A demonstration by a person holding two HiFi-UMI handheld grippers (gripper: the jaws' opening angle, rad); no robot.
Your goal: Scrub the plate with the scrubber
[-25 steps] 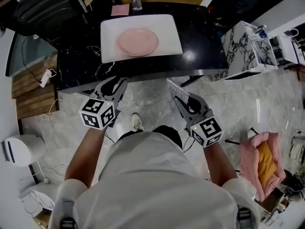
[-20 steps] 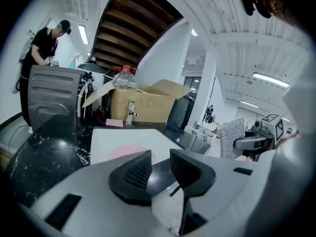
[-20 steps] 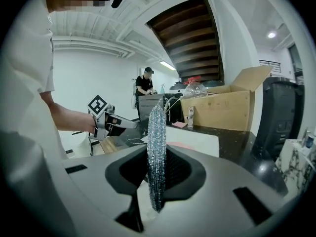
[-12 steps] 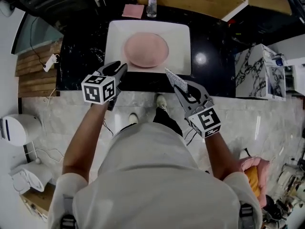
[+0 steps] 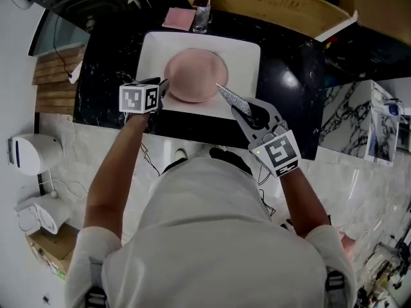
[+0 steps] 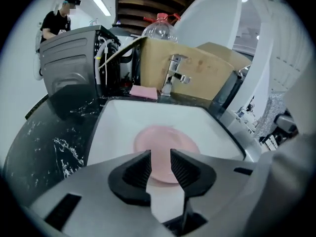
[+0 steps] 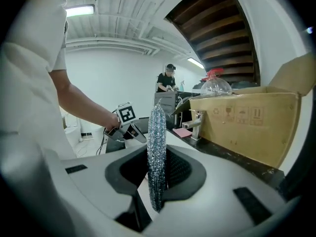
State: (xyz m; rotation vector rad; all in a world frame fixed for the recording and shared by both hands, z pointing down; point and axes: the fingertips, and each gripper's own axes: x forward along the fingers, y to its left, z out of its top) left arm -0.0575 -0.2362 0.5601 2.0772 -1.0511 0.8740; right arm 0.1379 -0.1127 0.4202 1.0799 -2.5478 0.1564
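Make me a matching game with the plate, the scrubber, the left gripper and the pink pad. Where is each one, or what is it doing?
Things:
1. plate
2. scrubber
3. left gripper
4. pink pad

Places or states:
A. clamped in the jaws of the right gripper
B. lying in the white sink
C. on the black counter beside the tap
D. jaws apart, nothing between them

Pairs: 1-B, 2-A, 3-D, 4-C
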